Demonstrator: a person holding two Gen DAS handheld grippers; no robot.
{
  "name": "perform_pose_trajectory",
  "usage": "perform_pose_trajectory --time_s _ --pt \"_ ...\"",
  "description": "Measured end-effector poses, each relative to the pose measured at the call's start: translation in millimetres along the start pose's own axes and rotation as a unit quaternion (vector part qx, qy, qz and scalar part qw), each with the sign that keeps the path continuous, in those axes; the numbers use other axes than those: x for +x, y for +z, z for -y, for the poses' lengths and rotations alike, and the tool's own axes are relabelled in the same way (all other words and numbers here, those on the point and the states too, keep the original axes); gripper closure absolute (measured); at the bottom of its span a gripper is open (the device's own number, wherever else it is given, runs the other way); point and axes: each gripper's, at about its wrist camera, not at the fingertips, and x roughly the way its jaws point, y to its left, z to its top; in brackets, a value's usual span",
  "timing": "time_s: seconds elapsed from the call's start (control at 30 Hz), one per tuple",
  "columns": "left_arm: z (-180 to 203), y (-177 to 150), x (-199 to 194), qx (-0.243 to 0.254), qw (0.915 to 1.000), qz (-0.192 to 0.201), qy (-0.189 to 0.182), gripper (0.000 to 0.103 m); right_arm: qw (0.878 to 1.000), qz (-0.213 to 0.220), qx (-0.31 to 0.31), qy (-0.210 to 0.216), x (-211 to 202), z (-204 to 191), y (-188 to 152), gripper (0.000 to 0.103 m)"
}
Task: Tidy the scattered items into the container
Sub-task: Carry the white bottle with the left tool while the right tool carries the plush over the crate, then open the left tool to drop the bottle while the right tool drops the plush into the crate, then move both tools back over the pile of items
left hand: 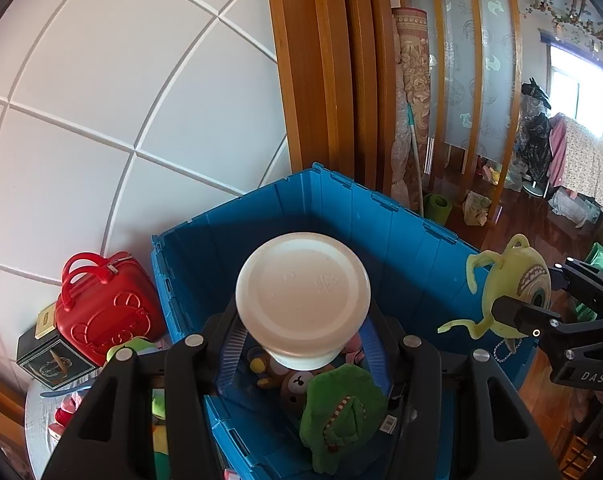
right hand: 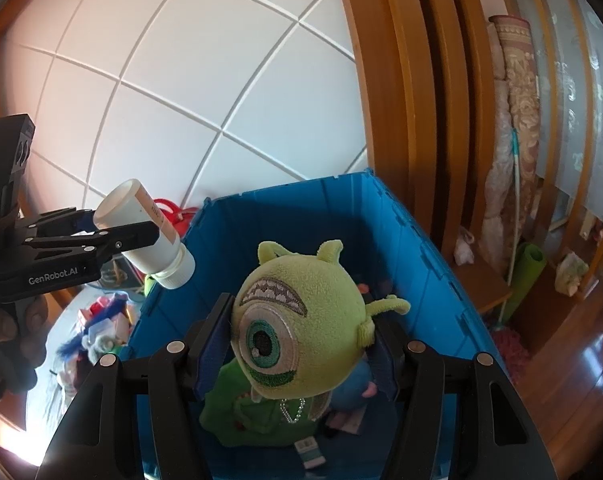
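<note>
My left gripper is shut on a white bottle and holds it, base toward the camera, above the open blue crate. In the right wrist view the bottle hangs cap-down over the crate's left rim. My right gripper is shut on a green one-eyed monster plush above the crate; it shows at the right in the left wrist view. Inside the crate lie a green plush and a brown bear toy.
A red handbag and a dark box stand left of the crate by the white panelled wall. Small toys are scattered on the surface at the left. Wooden door frames and a rolled rug stand behind.
</note>
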Motion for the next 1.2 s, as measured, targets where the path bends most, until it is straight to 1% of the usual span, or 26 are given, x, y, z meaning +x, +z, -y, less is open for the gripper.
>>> perform_pose_trajectory --time_s 0.43,0.5,0.53,0.57,0.6,0.63,0.67,0.93,1.07,1.2 --pt "1.3 3.9 3.7 0.002 1.0 0.004 -0.003 0.051 1.0 -0.002 0.001 -0.002 0.6 2.6 0.3 0.042" --pt "2.6 4.3 3.5 0.003 1.0 0.003 0.0 0.051 1.0 0.0 0.0 -0.004 0.5 2.4 0.2 0.041" --pt "4.3 5.0 4.4 0.007 1.0 -0.002 0.005 0.051 1.0 0.001 -0.001 -0.008 0.2 2.2 0.0 0.035" --pt "5.9 5.5 5.3 0.01 0.9998 -0.006 0.014 0.039 1.0 0.003 -0.002 -0.012 0.2 2.2 0.3 0.02" --pt "6.9 5.8 4.8 0.013 0.9997 -0.004 0.021 0.022 1.0 0.006 -0.004 -0.016 0.1 2.0 0.7 0.01" --pt "6.9 5.7 3.5 0.013 0.9995 0.0 0.028 0.016 1.0 0.01 -0.006 -0.019 -0.7 1.3 1.0 0.0" --pt "6.1 5.2 1.6 0.012 0.9994 0.005 0.032 0.013 1.0 0.013 -0.008 -0.021 -1.4 0.3 1.6 0.001" --pt "-8.2 -1.3 -3.1 -0.003 0.9995 -0.001 0.032 0.013 1.0 0.01 -0.007 -0.013 1.2 -3.2 4.9 0.0" --pt "-23.4 -14.0 -8.7 -0.022 0.9991 -0.009 0.036 0.013 1.0 0.009 -0.014 -0.002 2.3 -14.4 6.8 0.0" --pt "-42.6 -33.6 -20.3 -0.04 0.9977 -0.015 0.053 0.013 0.999 0.007 -0.033 0.016 2.5 -35.4 5.6 0.0"
